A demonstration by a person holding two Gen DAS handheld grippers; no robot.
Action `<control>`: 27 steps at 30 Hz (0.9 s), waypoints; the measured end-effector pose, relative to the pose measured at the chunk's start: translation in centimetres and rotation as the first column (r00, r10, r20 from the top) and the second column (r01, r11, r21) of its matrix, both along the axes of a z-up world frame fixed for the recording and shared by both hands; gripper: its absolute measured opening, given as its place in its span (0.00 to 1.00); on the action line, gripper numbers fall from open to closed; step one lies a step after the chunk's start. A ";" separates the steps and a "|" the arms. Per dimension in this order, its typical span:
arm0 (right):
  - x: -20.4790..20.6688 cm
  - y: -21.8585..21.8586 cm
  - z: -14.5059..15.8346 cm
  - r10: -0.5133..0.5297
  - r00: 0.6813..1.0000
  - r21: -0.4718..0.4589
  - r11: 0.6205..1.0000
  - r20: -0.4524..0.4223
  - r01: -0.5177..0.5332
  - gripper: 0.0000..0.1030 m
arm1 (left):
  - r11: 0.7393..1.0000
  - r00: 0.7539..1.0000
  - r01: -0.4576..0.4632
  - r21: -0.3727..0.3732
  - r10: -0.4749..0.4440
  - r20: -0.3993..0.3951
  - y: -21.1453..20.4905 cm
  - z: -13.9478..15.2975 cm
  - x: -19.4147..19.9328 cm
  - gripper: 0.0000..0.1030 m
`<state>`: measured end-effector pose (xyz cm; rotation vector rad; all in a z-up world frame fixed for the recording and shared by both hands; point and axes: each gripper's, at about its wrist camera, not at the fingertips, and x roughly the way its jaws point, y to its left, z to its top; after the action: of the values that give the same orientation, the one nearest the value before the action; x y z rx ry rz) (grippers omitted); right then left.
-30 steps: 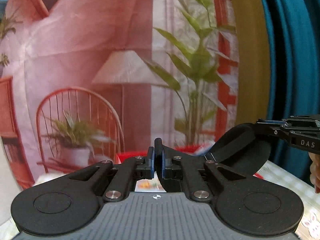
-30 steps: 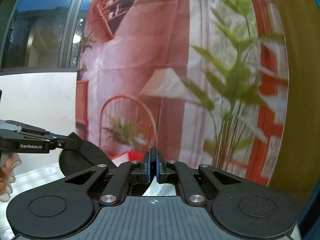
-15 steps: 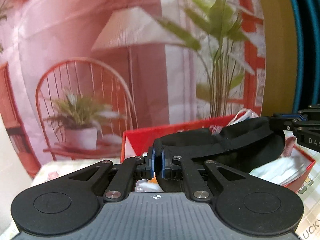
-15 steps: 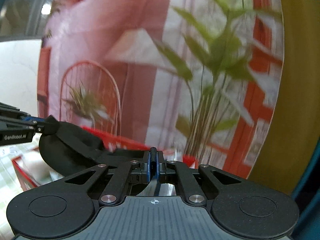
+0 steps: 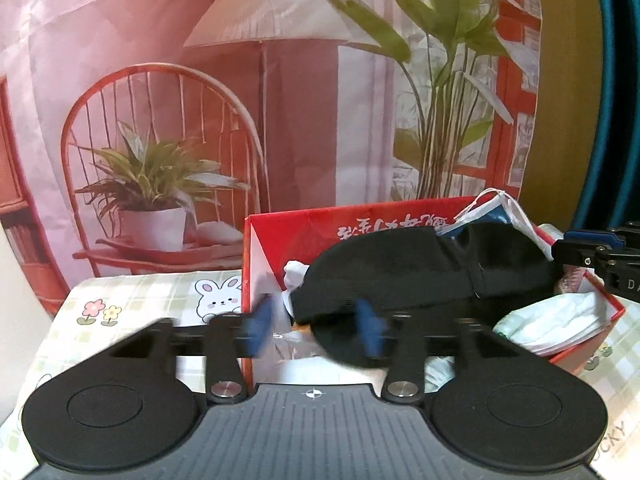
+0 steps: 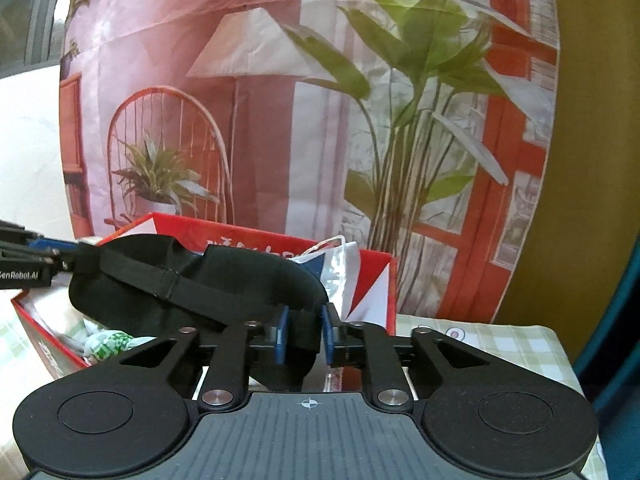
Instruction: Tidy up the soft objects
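A black sleep mask (image 5: 404, 272) (image 6: 192, 280) lies stretched across the top of a red box (image 5: 280, 236) (image 6: 372, 276) of soft items. My left gripper (image 5: 315, 328) has its jaws opening. One end of the mask sits between them against the right pad, and the left pad stands clear of it. My right gripper (image 6: 305, 334) is opening too, with the mask's other end and its strap loose between the blue pads. Each gripper shows at the edge of the other's view: the right gripper (image 5: 596, 254) and the left gripper (image 6: 36, 258).
White face masks (image 5: 552, 324), a blue-and-white packet (image 6: 340, 268) and a green-white wad (image 6: 108, 344) fill the box. It stands on a checked tablecloth (image 5: 140, 300) with bunny prints. A printed backdrop (image 5: 200, 100) hangs close behind, a teal curtain (image 5: 616, 80) to the right.
Both grippers came down and tilted toward the box, bringing the mask onto it. Both pairs of jaws were shut on the mask's ends and have now parted.
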<state>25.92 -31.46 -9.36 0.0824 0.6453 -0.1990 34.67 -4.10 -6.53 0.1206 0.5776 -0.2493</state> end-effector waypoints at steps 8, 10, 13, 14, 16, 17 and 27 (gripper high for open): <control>-2.1 -0.2 2.2 -0.026 0.999 0.048 0.999 0.020 0.025 0.60 | 0.999 0.999 0.004 0.044 -0.006 0.040 -0.3 2.6 -2.9 1.00; -2.5 0.0 2.8 -0.031 0.999 0.068 0.997 0.026 0.029 0.73 | 0.999 0.999 0.014 0.043 -0.016 0.032 -0.4 3.2 -3.6 1.00; -3.2 0.3 3.8 -0.039 0.999 0.093 0.995 0.031 0.036 0.94 | 0.998 0.999 -0.001 0.057 -0.001 0.045 -0.6 4.1 -5.0 1.00; -3.4 0.5 4.1 -0.036 0.999 0.102 0.994 0.033 0.033 0.96 | 0.998 0.998 -0.013 0.066 0.009 0.056 -0.7 4.5 -5.6 1.00; -3.9 0.9 4.8 -0.034 0.999 0.111 0.993 0.032 0.030 1.00 | 0.996 0.997 -0.025 0.080 0.019 0.077 -0.8 5.1 -6.6 1.00; -4.1 1.2 5.2 -0.036 0.999 0.112 0.993 0.030 0.032 1.00 | 0.997 0.996 -0.024 0.080 0.016 0.088 -0.7 5.5 -7.0 1.00; -7.5 3.2 9.6 -0.070 0.996 0.161 0.985 0.051 0.061 1.00 | 0.999 0.989 -0.026 0.031 0.021 0.146 0.2 9.6 -12.2 1.00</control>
<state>18.40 -28.26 0.20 0.2626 0.6022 -0.2079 22.47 -3.95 3.09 0.1622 0.4376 -0.2064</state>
